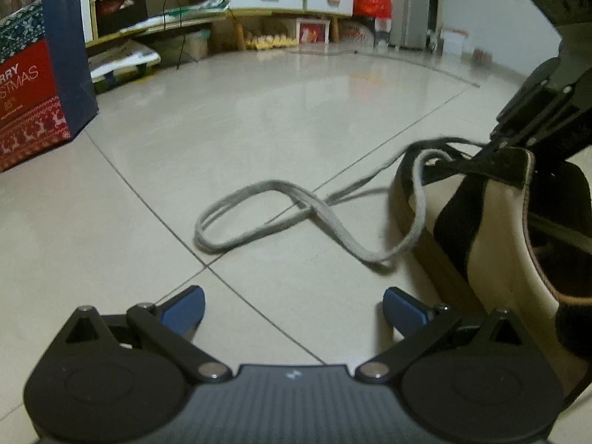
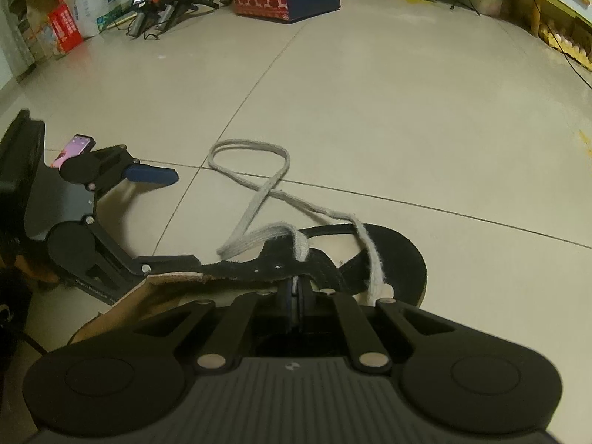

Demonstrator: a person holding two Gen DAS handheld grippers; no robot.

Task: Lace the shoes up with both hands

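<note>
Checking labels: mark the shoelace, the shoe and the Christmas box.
shoelace (image 1: 236,218), left wrist view, on the loop lying on the floor.
shoe (image 2: 399,255), right wrist view, on the black toe.
Christmas box (image 1: 26,111), left wrist view, on its red front face.

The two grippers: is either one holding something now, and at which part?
The right gripper is shut on the grey shoelace, pinching it where it leaves an eyelet of the shoe. The left gripper is open and holds nothing.

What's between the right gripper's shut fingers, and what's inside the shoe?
The right gripper is pinched on the grey lace at the shoe's black eyelet flap. The lace tip is hidden between its pads; the shoe's inside is dark and mostly covered.
</note>
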